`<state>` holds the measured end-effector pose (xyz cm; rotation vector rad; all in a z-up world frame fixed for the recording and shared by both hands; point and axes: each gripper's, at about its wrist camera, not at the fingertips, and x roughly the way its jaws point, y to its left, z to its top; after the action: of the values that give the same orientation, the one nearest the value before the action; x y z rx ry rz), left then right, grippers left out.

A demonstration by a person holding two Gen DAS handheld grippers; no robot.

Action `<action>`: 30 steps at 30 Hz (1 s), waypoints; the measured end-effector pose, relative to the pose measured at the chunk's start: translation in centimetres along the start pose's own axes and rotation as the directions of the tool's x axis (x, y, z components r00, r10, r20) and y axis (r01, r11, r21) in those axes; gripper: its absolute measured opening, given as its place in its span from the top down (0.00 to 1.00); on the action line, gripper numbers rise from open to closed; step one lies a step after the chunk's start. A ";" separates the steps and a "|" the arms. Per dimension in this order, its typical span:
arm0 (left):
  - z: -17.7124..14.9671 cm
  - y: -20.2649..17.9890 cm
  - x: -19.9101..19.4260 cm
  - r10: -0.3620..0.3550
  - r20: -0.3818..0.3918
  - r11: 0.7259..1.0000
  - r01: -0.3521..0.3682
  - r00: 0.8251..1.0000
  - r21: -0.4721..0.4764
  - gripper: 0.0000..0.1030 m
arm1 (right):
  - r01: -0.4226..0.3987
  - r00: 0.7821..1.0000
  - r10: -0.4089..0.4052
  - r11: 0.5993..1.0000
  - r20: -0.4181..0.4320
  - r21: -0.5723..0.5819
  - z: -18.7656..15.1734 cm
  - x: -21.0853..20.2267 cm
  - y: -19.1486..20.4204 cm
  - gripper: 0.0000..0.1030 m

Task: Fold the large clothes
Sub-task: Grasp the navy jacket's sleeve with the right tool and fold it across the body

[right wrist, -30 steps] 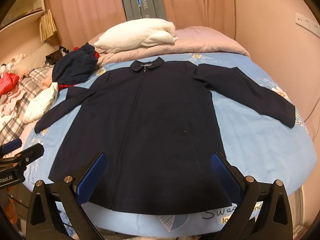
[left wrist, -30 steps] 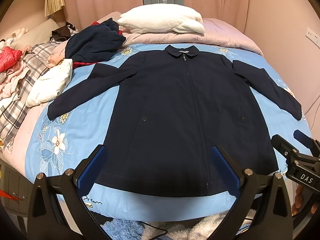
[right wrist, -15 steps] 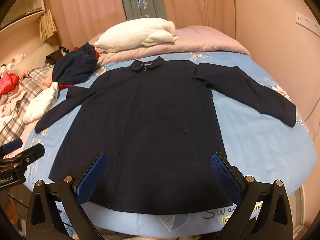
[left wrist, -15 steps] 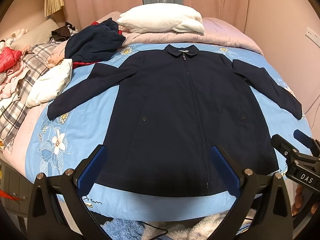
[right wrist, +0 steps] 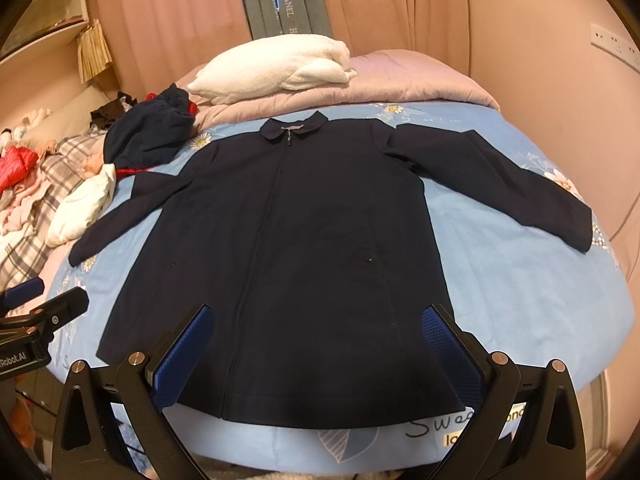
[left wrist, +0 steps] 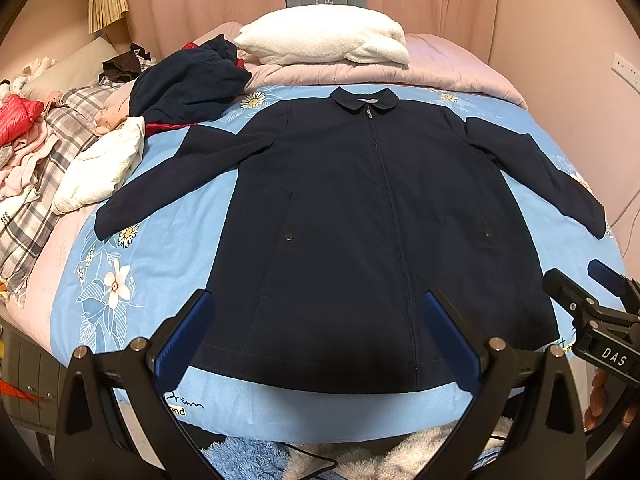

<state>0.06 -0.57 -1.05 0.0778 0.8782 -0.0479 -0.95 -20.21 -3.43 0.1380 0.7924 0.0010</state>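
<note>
Left wrist view, jacket flat on bed, tongs open.

Jacket flat at bed centre, sleeves spread left and right. Pillow behind collar. Clothes pile left rear. Both tools before hem, apart from it.

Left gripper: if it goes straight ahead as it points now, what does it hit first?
Most likely the navy jacket. The left gripper is open and points at its lower front near the hem, with nothing in between. Depth is hard to judge through the fisheye.
</note>
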 end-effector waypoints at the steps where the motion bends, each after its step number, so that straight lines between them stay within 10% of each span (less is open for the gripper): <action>1: 0.0 0.0 0.1 0.000 -0.002 1.000 0.000 1.000 -0.001 0.00 | 0.000 1.000 0.000 1.000 0.000 0.000 -0.1 0.0 0.0 0.00; 10: 0.1 0.6 2.0 -0.021 -0.015 0.999 0.020 1.000 -0.036 0.00 | -0.054 0.999 0.054 0.997 -0.005 0.051 -0.1 0.9 -1.4 0.00; 17: 1.1 3.3 6.6 -0.285 -0.038 0.930 0.267 0.958 -0.254 0.00 | -0.311 0.950 0.294 0.913 0.102 0.263 0.1 2.8 -8.6 0.00; 23: 1.9 4.9 11.1 -0.405 0.018 0.817 0.371 0.914 -0.440 0.00 | -0.289 0.957 0.220 0.760 0.188 0.582 -0.9 7.3 -21.5 0.00; 30: 4.2 4.3 14.4 -0.354 0.003 0.840 0.320 0.935 -0.439 0.00 | -0.192 0.975 0.038 0.626 0.217 0.756 -0.2 10.5 -32.0 0.00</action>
<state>12.80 3.24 -9.26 -0.5012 0.9560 -0.1797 4.67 -51.34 -15.00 1.0147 0.5483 -0.2366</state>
